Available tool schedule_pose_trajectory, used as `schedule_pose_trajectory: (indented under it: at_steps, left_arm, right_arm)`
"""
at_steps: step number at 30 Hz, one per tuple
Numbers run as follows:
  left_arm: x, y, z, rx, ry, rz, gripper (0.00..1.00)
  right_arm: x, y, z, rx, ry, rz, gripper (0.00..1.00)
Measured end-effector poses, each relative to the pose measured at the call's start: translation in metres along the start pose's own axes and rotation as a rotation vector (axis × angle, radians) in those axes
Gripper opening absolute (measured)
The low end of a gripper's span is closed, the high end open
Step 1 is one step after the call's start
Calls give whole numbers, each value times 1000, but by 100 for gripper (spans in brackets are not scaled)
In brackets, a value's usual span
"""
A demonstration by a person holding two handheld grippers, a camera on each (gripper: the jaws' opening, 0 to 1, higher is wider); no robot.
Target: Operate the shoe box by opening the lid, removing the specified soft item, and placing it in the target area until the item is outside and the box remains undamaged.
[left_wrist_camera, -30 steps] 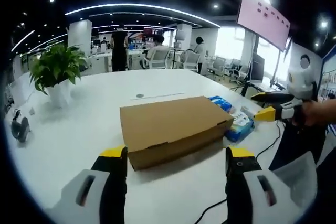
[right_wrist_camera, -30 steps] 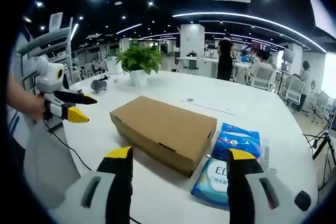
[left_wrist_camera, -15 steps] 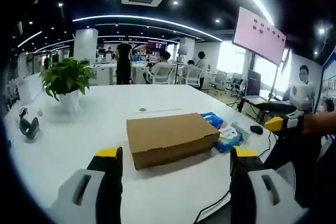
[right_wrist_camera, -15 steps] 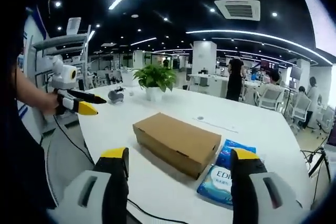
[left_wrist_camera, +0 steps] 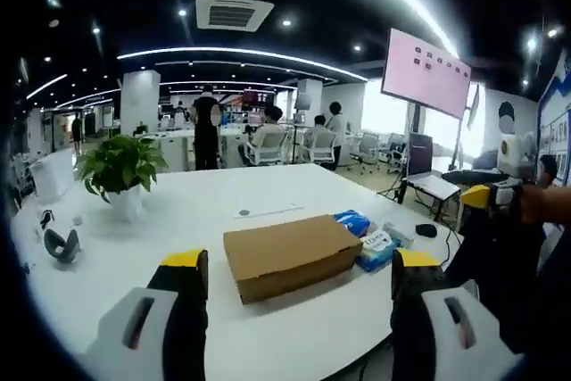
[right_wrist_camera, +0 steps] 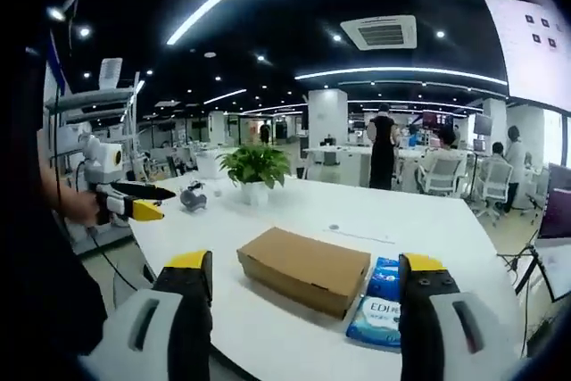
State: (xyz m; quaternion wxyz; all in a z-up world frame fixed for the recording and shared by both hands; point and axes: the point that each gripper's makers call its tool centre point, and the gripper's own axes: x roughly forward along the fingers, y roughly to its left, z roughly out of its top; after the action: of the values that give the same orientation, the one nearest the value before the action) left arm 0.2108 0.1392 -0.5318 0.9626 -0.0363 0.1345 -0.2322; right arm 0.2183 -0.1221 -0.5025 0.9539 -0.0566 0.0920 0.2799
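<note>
Hovering well back from the counter [left_wrist_camera: 178,211], both the left hand-held gripper [left_wrist_camera: 290,265] and right hand-held gripper [right_wrist_camera: 303,269] gape empty. The closed cardboard shoe box [left_wrist_camera: 287,254] sits at twelve o'clock, tissue packs [right_wrist_camera: 379,305] touching its side. Prying carelessly could tear the lid or shove the packs.

The shoe box [left_wrist_camera: 290,256] has its lid down, so whatever lies inside is hidden, and in the right gripper view its far side faces away from the camera. The blue packets [right_wrist_camera: 382,302] beside it are partly covered by the right gripper's [right_wrist_camera: 303,287] jaw, and their print is too small to read (only a few letters show). The wall screen [left_wrist_camera: 426,71] carries marks too small to make out, and the people at the far desks [left_wrist_camera: 268,136] are blurred.
</note>
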Motion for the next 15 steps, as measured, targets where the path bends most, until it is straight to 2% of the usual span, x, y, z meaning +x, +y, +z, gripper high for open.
schedule_pose_trajectory:
  at_steps: [1, 3, 5, 7, 10, 11, 13, 14, 15]
  left_arm:
    - [-3, -1, 1, -10, -3, -2, 88]
    - [-12, -7, 6, -34, -15, -34, 95]
    - [-24, -5, 14, -57, -76, -37, 99]
    - [-35, -2, 9, -92, -76, -32, 99]
    - [-49, 4, 4, -119, -79, -30, 99]
    - [-55, 5, 2, -111, -78, -28, 99]
    - [-66, 7, 1, -58, -88, -22, 99]
    - [-72, 10, 4, -12, -126, -16, 99]
    - [-75, 12, 0, -26, -116, -12, 99]
  right_arm:
    - [-1, 1, 2, 2, 0, 0, 88]
    - [-7, 7, 17, 86, -28, -4, 91]
    - [-12, 11, 26, 131, -7, 1, 96]
    - [-16, 12, 26, 124, 8, -16, 99]
    - [-30, 21, 48, 7, -119, -26, 99]
    - [-34, 27, 50, -12, -138, -26, 99]
    - [-38, 39, 44, 18, -130, -15, 100]
    - [-40, 43, 41, 30, -137, -13, 100]
    - [-40, 46, 39, 33, -139, -16, 100]
